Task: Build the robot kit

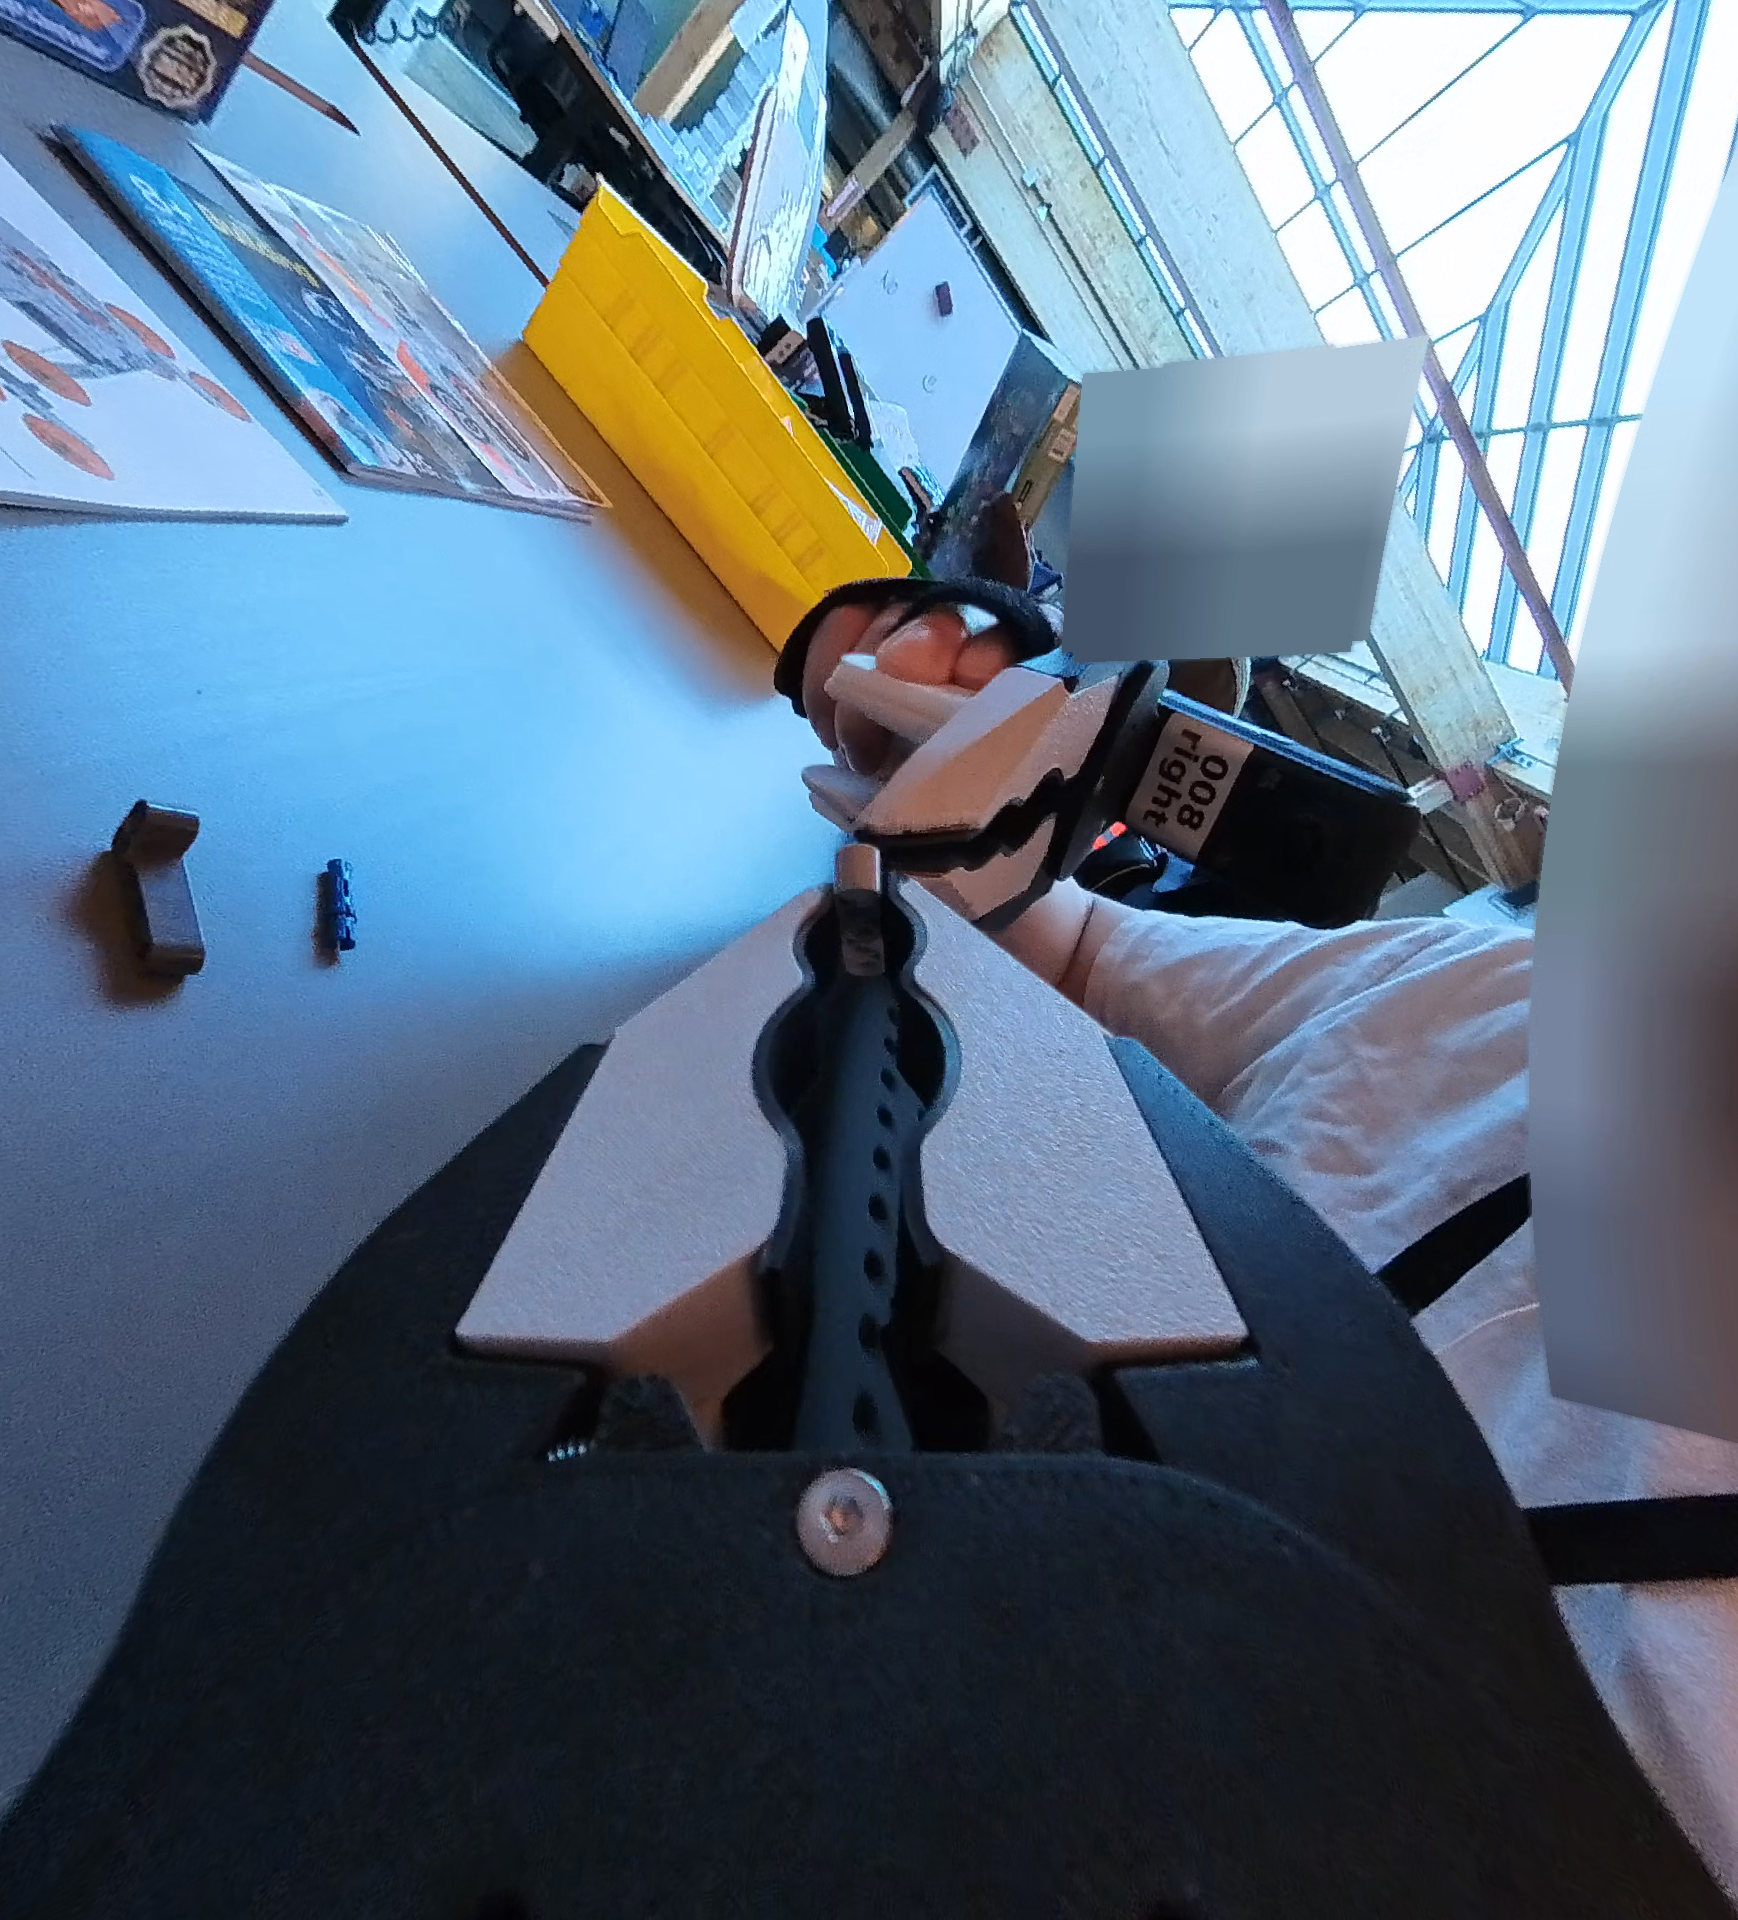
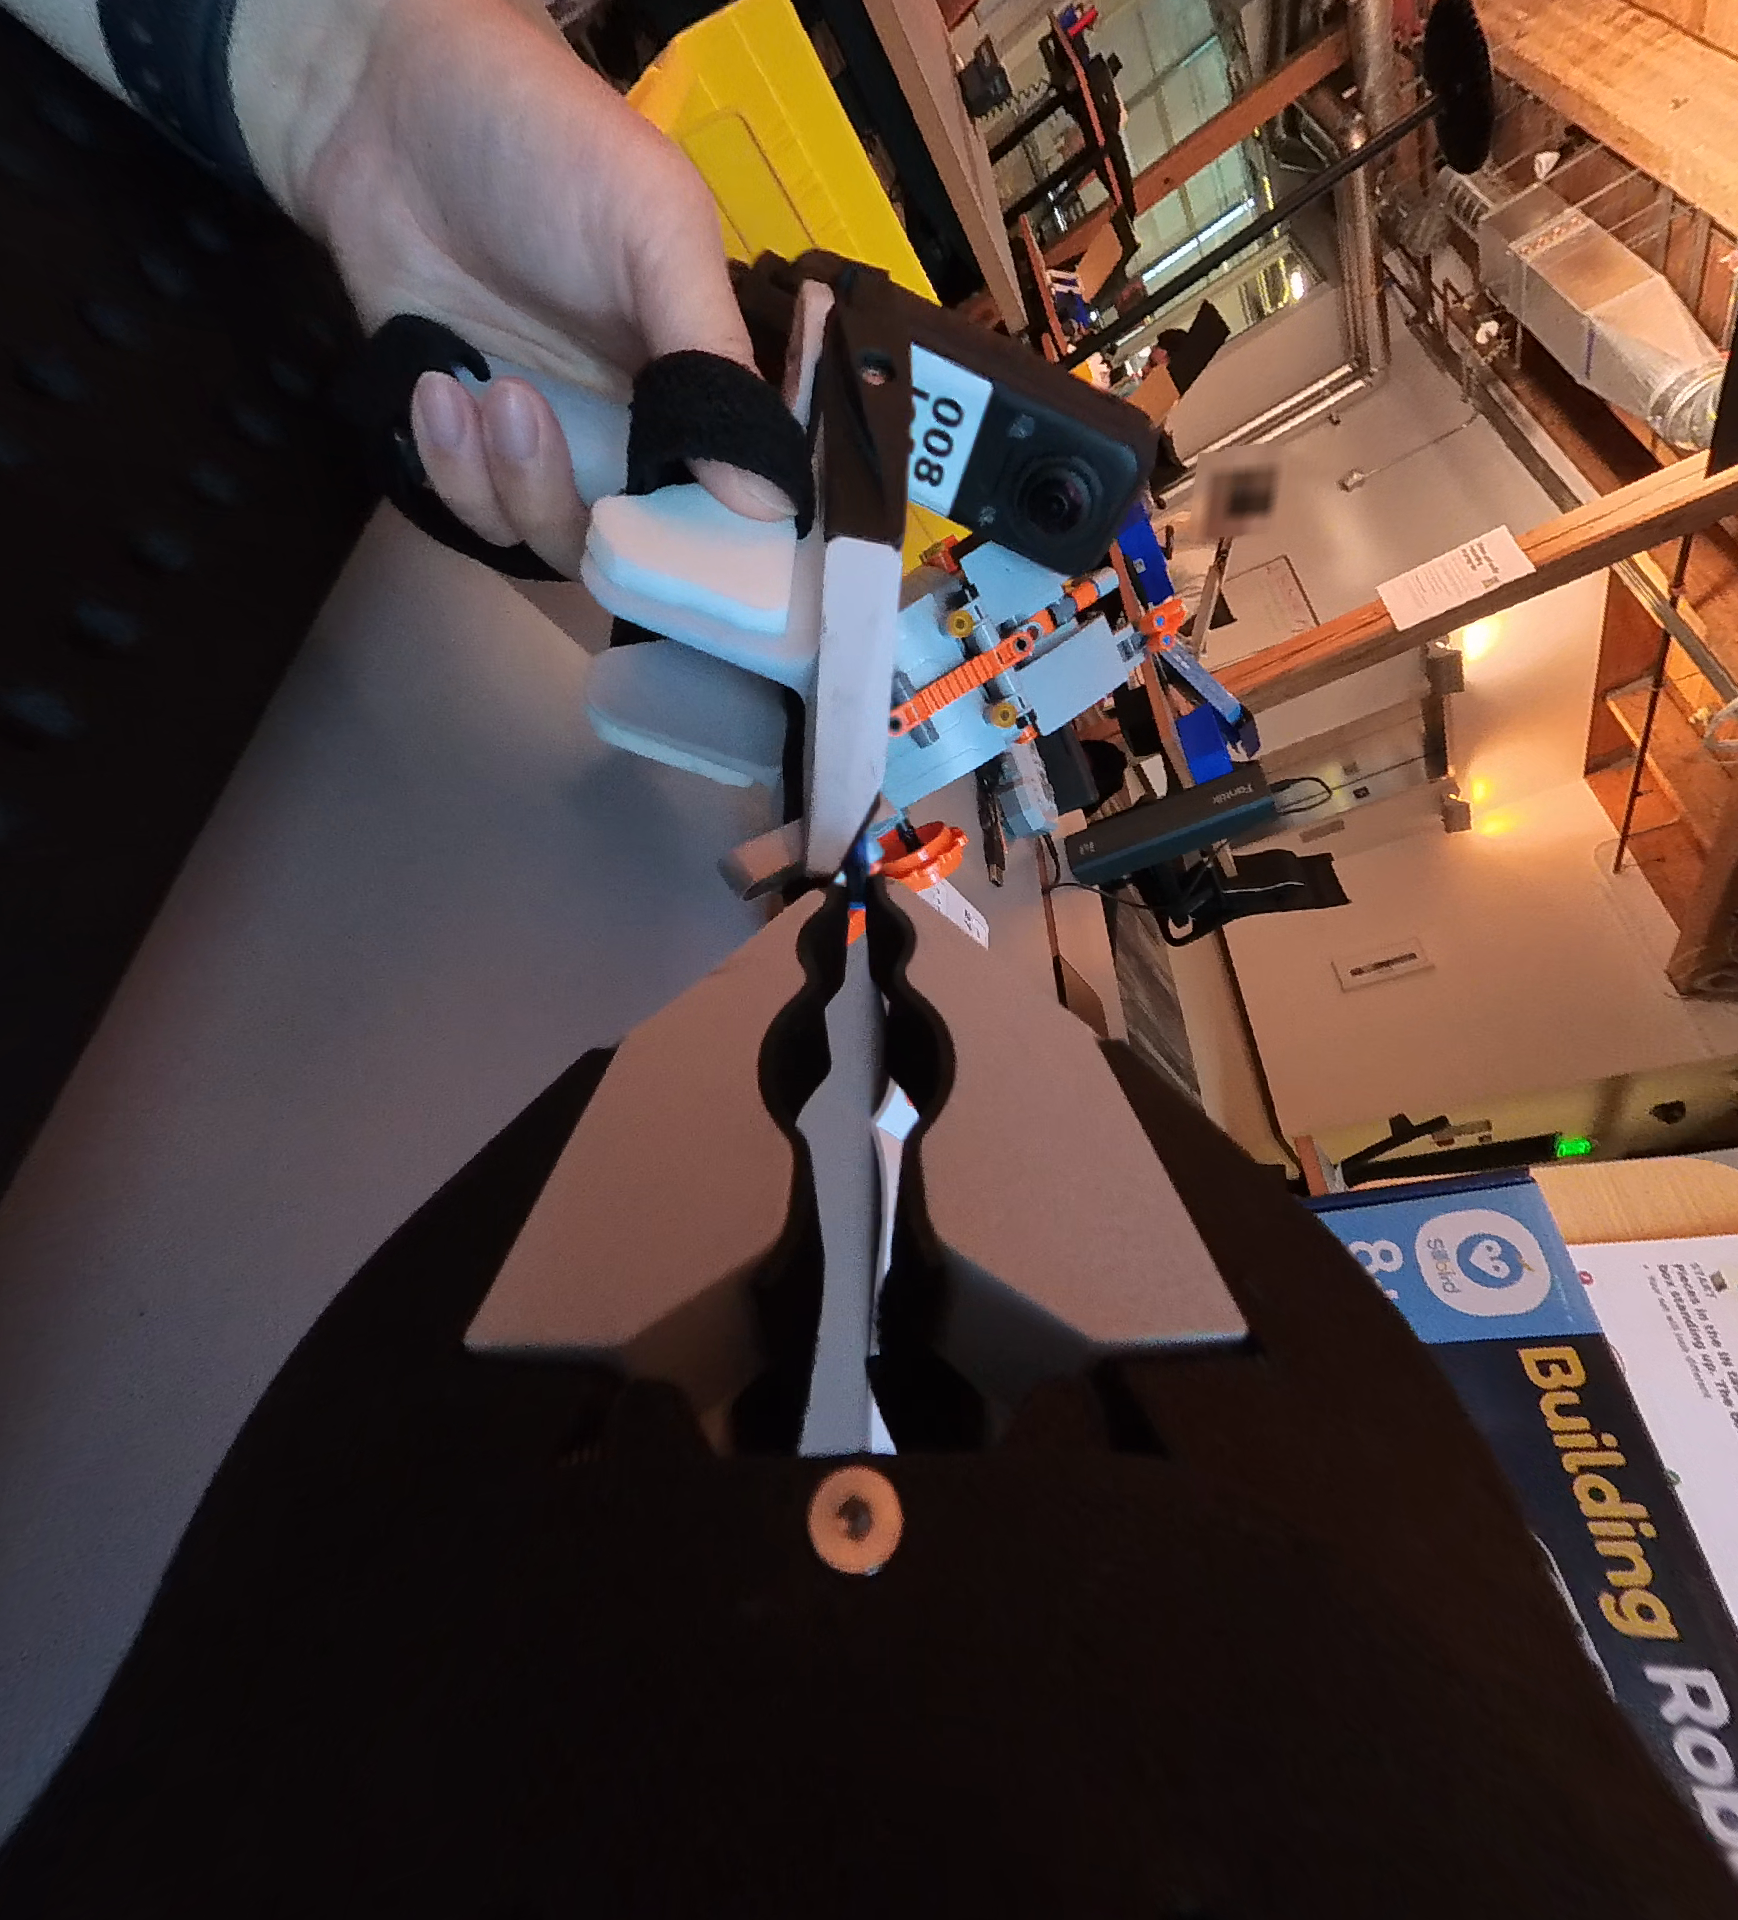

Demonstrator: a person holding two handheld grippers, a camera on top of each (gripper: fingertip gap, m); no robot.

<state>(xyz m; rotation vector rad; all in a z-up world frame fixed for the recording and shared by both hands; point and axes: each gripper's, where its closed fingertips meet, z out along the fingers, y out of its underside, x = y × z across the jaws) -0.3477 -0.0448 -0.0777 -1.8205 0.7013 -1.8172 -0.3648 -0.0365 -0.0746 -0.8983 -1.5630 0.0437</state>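
My left gripper (image 1: 860,899) is shut on a black beam with holes (image 1: 870,1143) that lies along the gap between its fingers; a short grey peg (image 1: 857,868) sticks out at the tips. My right gripper (image 1: 906,821) faces it tip to tip, held by a hand (image 1: 906,665). In the right wrist view my right gripper (image 2: 849,896) is shut on a small blue and orange piece (image 2: 857,904). That piece touches the tip of the left gripper (image 2: 849,707), which shows edge-on. Both are held above a grey table (image 1: 429,727).
A dark bracket piece (image 1: 158,894) and a small blue pin (image 1: 337,906) lie on the table at left. Instruction booklets (image 1: 325,322) and a yellow bin (image 1: 699,416) lie beyond. A grey and orange built model (image 2: 1010,675), an orange ring (image 2: 922,852) and a printed box (image 2: 1571,1507) show in the right wrist view. Both grippers' tips are close together, under 4 cm apart.
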